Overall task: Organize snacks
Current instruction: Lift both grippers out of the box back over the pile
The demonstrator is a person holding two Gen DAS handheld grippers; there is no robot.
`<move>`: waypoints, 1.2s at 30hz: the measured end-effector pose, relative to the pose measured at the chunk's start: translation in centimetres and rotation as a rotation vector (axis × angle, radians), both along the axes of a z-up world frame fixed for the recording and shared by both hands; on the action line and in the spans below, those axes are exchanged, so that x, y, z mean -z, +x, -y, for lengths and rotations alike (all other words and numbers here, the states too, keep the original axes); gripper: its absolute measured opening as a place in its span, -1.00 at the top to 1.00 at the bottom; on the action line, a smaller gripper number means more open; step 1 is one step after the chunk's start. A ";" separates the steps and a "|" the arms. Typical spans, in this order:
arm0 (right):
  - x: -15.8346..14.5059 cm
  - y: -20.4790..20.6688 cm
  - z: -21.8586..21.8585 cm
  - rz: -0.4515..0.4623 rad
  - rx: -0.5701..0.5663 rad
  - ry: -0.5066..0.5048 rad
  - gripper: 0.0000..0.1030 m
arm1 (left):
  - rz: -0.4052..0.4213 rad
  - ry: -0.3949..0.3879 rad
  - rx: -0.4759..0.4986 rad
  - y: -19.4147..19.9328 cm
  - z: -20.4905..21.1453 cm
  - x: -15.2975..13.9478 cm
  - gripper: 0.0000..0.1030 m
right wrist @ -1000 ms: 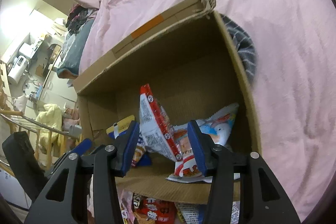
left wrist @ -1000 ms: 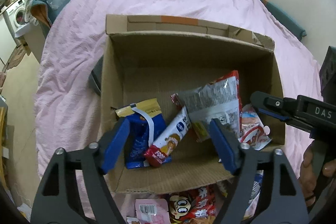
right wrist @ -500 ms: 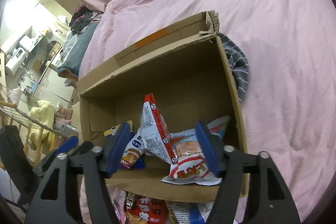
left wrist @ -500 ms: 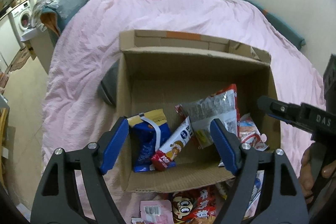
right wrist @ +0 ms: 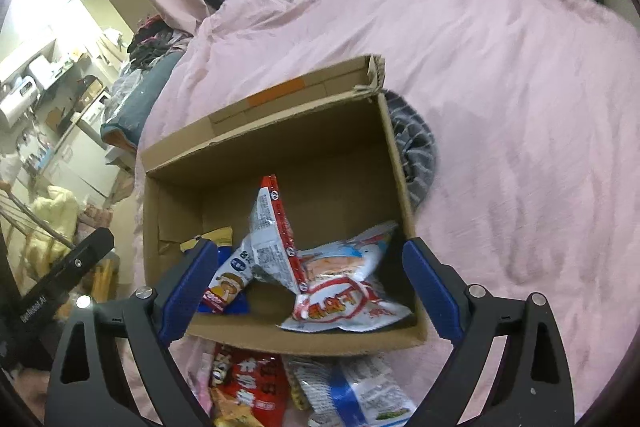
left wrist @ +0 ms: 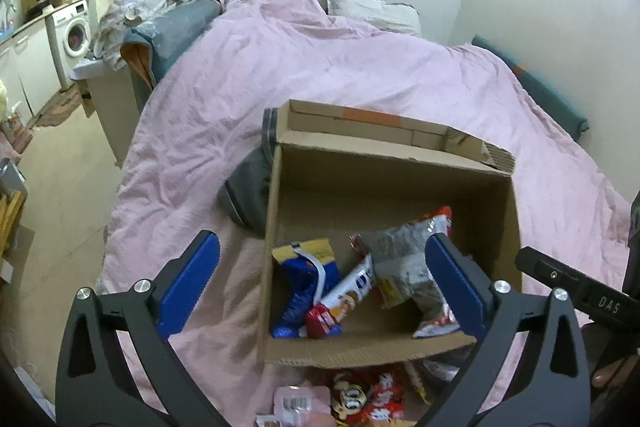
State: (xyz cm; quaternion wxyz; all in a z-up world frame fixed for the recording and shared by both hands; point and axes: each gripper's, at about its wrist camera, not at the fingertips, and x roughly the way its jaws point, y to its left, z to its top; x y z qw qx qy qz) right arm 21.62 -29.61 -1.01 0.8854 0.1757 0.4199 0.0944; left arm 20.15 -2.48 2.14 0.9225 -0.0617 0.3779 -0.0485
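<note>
An open cardboard box (left wrist: 269, 247) (right wrist: 280, 147) sits on a pink duvet. Inside lie a blue-and-yellow packet (left wrist: 300, 275), a red-and-white bar packet (left wrist: 344, 297) (right wrist: 228, 281), a silver bag with a red edge (left wrist: 400, 267) (right wrist: 272, 239) leaning upright, and a white-and-red bag (right wrist: 344, 287). My left gripper (left wrist: 320, 241) hovers above the box's near left corner. Its jaws are opening wide and nothing is pressed between them. My right gripper (right wrist: 309, 247) hangs over the near edge, its jaws also opening and gripping nothing.
Loose snacks lie on the duvet in front of the box: a red cartoon packet (left wrist: 368, 399) (right wrist: 248, 379), a pink packet (left wrist: 300, 403) and a blue-and-white bag (right wrist: 360, 395). A grey cloth (left wrist: 248, 195) (right wrist: 416, 155) pokes from under the box. A pillow (left wrist: 372, 11) lies beyond; bare floor lies left.
Both grippers have risen and drawn back from the box. The right jaws, which stood close around the silver bag, have spread wide. The left jaws have widened too.
</note>
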 end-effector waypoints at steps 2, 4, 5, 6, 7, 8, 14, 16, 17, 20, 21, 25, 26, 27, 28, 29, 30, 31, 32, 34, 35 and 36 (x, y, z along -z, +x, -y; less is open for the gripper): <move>-0.3 -1.0 0.1 0.010 0.013 -0.023 -0.86 | -0.002 0.000 0.002 -0.5 -0.1 -0.1 -0.97; -0.5 -1.9 0.2 0.011 0.026 -0.032 -0.86 | 0.001 0.001 -0.002 -0.9 -0.3 -0.3 -0.97; -0.5 -2.3 0.3 0.010 0.029 -0.034 -0.86 | 0.001 0.004 -0.007 -1.1 -0.4 -0.4 -0.97; -0.5 -2.7 0.4 0.006 0.034 -0.037 -0.86 | 0.001 0.006 -0.016 -1.4 -0.5 -0.5 -0.97; -0.5 -3.1 0.4 0.003 0.041 -0.042 -0.86 | 0.003 0.003 -0.020 -1.6 -0.7 -0.6 -0.97; -0.5 -3.6 0.5 0.000 0.046 -0.044 -0.86 | 0.004 0.001 -0.021 -1.9 -0.9 -0.7 -0.97; -0.8 -5.6 0.7 -0.004 0.045 -0.032 -0.86 | -0.026 0.036 -0.021 -3.8 -1.1 -0.5 -0.97; -0.8 -6.4 1.0 -0.005 0.049 -0.025 -0.86 | -0.019 0.046 -0.004 -4.6 -1.0 -0.6 -0.97; -0.8 -6.7 1.0 -0.008 0.051 -0.022 -0.86 | -0.017 0.041 0.008 -5.1 -0.9 -0.7 -0.97; -0.6 -7.6 1.1 -0.018 0.053 -0.010 -0.86 | -0.016 0.020 0.008 -6.5 -1.2 -0.7 -0.97; -0.5 -8.0 1.1 -0.021 0.055 -0.011 -0.86 | -0.015 0.020 0.005 -6.8 -1.2 -0.7 -0.97; -0.2 -9.3 1.2 -0.037 0.055 -0.005 -0.86 | -0.033 -0.002 0.009 -8.1 -1.7 -0.4 -0.97; -0.1 -9.6 1.2 -0.042 0.054 -0.002 -0.86 | -0.038 -0.002 0.008 -8.4 -1.8 -0.3 -0.97; 0.0 -9.8 1.3 -0.047 0.054 0.000 -0.86 | -0.043 -0.002 0.006 -8.7 -1.9 -0.1 -0.97; 0.2 -10.1 1.3 -0.056 0.053 -0.001 -0.86 | -0.055 -0.003 0.005 -9.1 -2.0 0.1 -0.97; 0.4 -10.3 1.3 -0.063 0.050 -0.001 -0.86 | -0.064 -0.007 0.005 -9.3 -2.1 0.4 -0.97; 0.6 -10.6 1.3 -0.071 0.048 -0.001 -0.86 | -0.073 -0.009 0.008 -9.5 -2.2 0.6 -0.97; 0.8 -10.9 1.3 -0.078 0.047 -0.001 -0.86 | -0.083 -0.008 0.011 -9.7 -2.3 0.8 -0.97; 0.9 -11.1 1.3 -0.086 0.047 -0.002 -0.86 | -0.090 -0.005 0.012 -10.0 -2.4 1.0 -0.97; 1.5 -11.6 1.7 -0.106 0.050 -0.002 -0.86 | -0.106 0.014 0.001 -10.4 -2.6 1.3 -0.97; 1.8 -11.7 1.9 -0.116 0.055 -0.004 -0.86 | -0.113 0.022 -0.005 -10.6 -2.7 1.5 -0.97; 2.1 -11.9 2.1 -0.133 0.062 -0.008 -0.86 | -0.124 0.027 -0.010 -10.8 -2.8 1.8 -0.97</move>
